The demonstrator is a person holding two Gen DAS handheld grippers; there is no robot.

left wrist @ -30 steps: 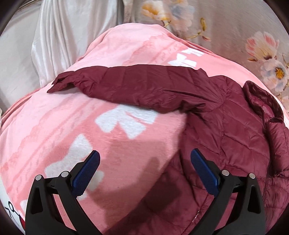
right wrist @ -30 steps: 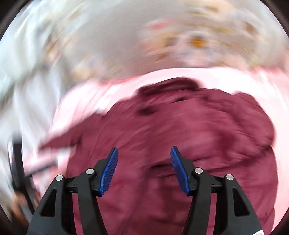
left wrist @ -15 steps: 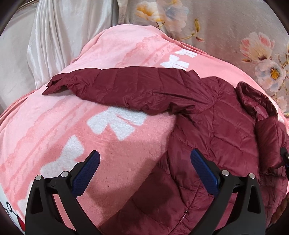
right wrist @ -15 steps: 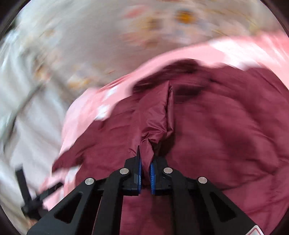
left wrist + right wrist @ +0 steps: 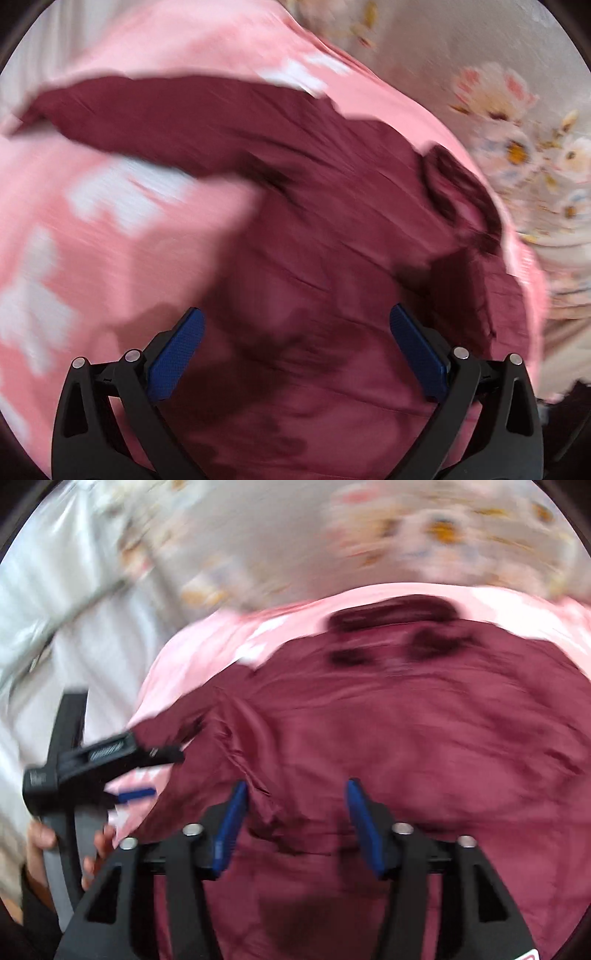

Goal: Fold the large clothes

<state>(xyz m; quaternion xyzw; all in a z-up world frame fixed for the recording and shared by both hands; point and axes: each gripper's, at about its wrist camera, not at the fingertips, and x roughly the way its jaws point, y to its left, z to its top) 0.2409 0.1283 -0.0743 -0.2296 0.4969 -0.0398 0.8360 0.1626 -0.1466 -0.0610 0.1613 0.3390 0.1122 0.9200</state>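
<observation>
Dark maroon quilted puffer jacket (image 5: 332, 266) lies spread on the pink fleece blanket w/ white bow print (image 5: 122, 240) covering the bed; collar (image 5: 395, 614) toward the far edge, by the grey floral sheet (image 5: 517, 122). Both views motion-blurred, detail soft. Left gripper (image 5: 295, 345): jaws wide, nothing betw. them, hovering above the jacket body near its left side seam. One sleeve (image 5: 166, 110) runs out long from the shoulder toward the blanket's left edge, cuff at the far-left end; long axis roughly crosswise to the left jaws' line of sight, lying ahead and left of them. Right gripper (image 5: 295, 821): jaws partly apart, empty, over the jacket's mid-body; a raised crease of fabric (image 5: 251, 760) sits just beside its left pad, touching or not—can't tell. In the right wrist view the left gripper shows at the blanket's left side, close to where that sleeve joins the body. Judgement: the outstretched sleeve is the part left to bring in; left hand is the nearer one, right is well apart from it. Grab prob. best mid-sleeve or cuff, then carry across the body toward the right edge. Slippery shell fabric could slide out of a shallow pinch.
</observation>
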